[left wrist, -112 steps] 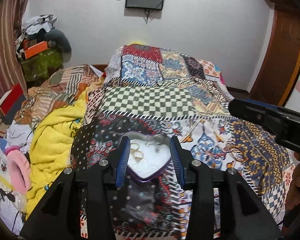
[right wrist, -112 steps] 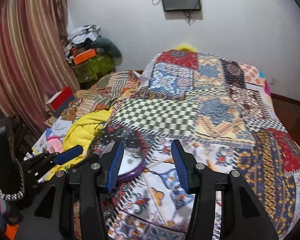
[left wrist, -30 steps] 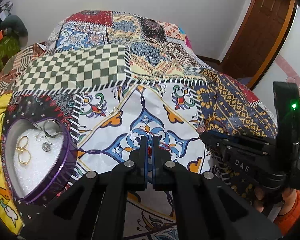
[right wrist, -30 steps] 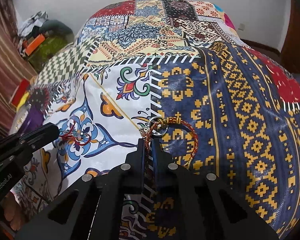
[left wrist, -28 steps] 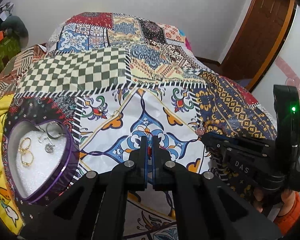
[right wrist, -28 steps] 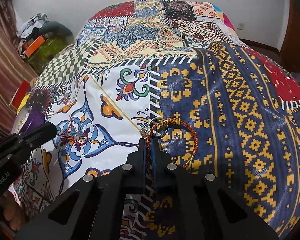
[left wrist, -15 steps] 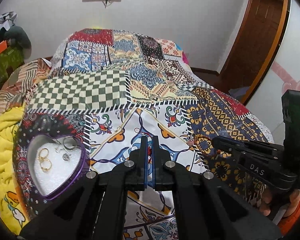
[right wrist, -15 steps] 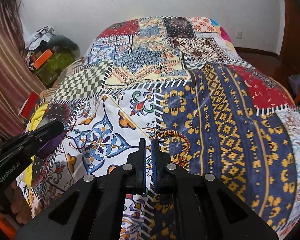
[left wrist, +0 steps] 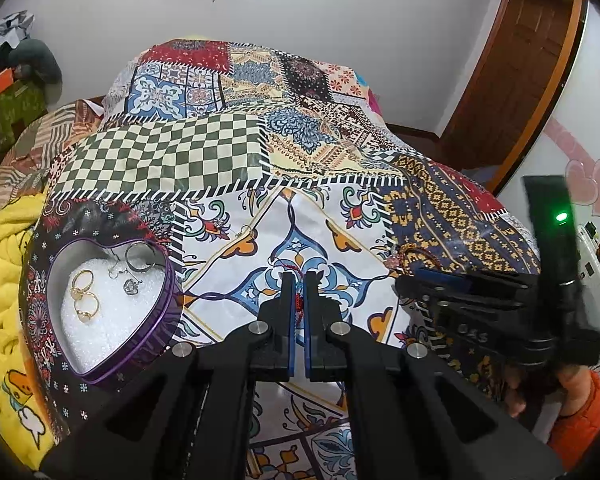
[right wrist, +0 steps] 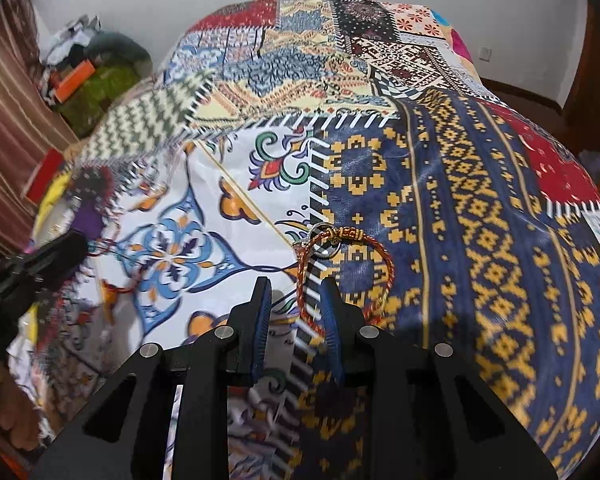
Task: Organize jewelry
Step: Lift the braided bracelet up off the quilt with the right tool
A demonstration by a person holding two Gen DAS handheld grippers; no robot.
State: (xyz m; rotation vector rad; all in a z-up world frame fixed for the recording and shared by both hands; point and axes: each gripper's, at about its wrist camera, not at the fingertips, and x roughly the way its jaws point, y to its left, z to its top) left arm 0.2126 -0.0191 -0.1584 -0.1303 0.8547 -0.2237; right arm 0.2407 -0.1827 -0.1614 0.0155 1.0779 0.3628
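Observation:
My left gripper (left wrist: 299,280) is shut on a thin red string bracelet (left wrist: 299,303), held above the patchwork bedspread. A purple heart-shaped tin (left wrist: 162,312) with white foam lies to its left and holds gold rings (left wrist: 85,298), a silver ring (left wrist: 138,258) and a small pendant (left wrist: 130,286). My right gripper (right wrist: 294,294) is open, its fingers either side of a red-and-gold cord bracelet (right wrist: 380,258) with a metal ring charm (right wrist: 324,242) that lies on the bedspread. That bracelet also shows in the left wrist view (left wrist: 414,250).
The bedspread (left wrist: 220,152) covers a bed. A yellow blanket (left wrist: 0,248) lies at the left edge. Clutter and boxes (right wrist: 88,80) stand by the striped curtain. A wooden door (left wrist: 516,80) is at the right. A small earring (left wrist: 246,232) lies on the white patch.
My right gripper has opened from shut and dropped lower over the cord bracelet, which lies loose again. My left gripper stays shut on the red string, a little closer to the bed.

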